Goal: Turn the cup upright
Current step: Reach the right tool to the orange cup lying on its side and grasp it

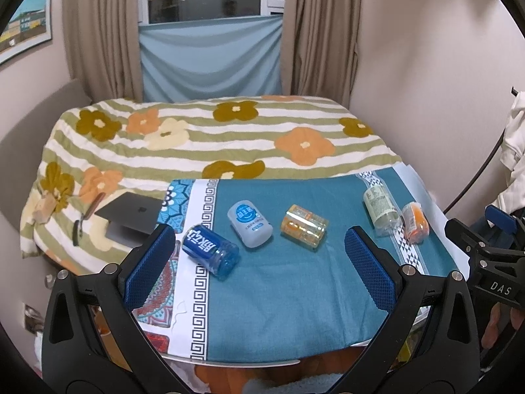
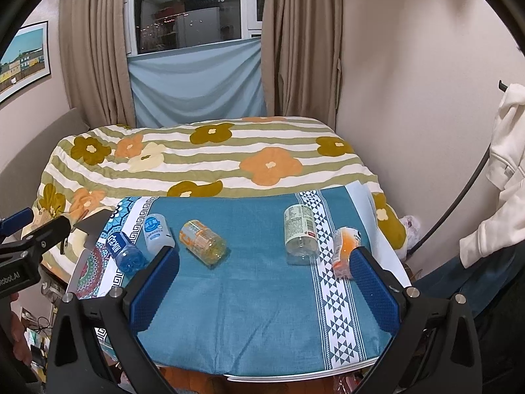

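Curtained window and a flower-striped bed (image 1: 210,138) back a table (image 1: 295,295) under teal cloth, where five cups lie on their sides: blue cup (image 1: 211,250), white cup (image 1: 249,223), amber cup (image 1: 304,226) at centre, a clear labelled cup (image 1: 380,208) and orange cup (image 1: 416,221) right of it. Left gripper (image 1: 259,262) and right gripper (image 2: 264,279) hover with jaws spread, empty.

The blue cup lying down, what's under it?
The blue cup lies on the tablecloth, across its white key-pattern border and onto the teal part. The table below is covered; only its edge shows.
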The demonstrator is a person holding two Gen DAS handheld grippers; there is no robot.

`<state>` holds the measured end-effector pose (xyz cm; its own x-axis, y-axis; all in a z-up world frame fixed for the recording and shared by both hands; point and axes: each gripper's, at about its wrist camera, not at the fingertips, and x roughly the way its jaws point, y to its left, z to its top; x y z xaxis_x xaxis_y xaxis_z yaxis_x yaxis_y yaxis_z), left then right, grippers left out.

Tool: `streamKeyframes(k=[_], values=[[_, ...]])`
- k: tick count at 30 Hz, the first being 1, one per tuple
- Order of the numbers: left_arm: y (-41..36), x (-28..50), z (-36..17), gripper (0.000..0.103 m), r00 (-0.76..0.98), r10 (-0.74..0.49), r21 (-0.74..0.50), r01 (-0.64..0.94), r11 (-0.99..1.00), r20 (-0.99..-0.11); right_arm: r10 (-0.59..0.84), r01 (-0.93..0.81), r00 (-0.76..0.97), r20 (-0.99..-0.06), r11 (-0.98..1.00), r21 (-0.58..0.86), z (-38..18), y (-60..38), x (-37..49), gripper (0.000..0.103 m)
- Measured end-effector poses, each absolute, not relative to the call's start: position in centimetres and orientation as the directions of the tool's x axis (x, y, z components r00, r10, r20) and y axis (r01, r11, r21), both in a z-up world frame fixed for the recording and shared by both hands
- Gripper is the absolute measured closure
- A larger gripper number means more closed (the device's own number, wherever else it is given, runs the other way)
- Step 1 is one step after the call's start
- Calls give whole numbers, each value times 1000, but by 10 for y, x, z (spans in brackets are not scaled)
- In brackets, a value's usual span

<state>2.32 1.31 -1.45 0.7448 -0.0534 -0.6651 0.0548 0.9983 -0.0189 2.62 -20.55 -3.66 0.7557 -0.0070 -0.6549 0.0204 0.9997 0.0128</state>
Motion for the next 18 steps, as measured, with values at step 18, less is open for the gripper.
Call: streamKeyframes(k=[18], values=[[-71, 93, -90, 0, 555, -82, 22, 177, 984, -828, -70, 147, 570, -818, 989, 18, -113, -314, 102, 0]])
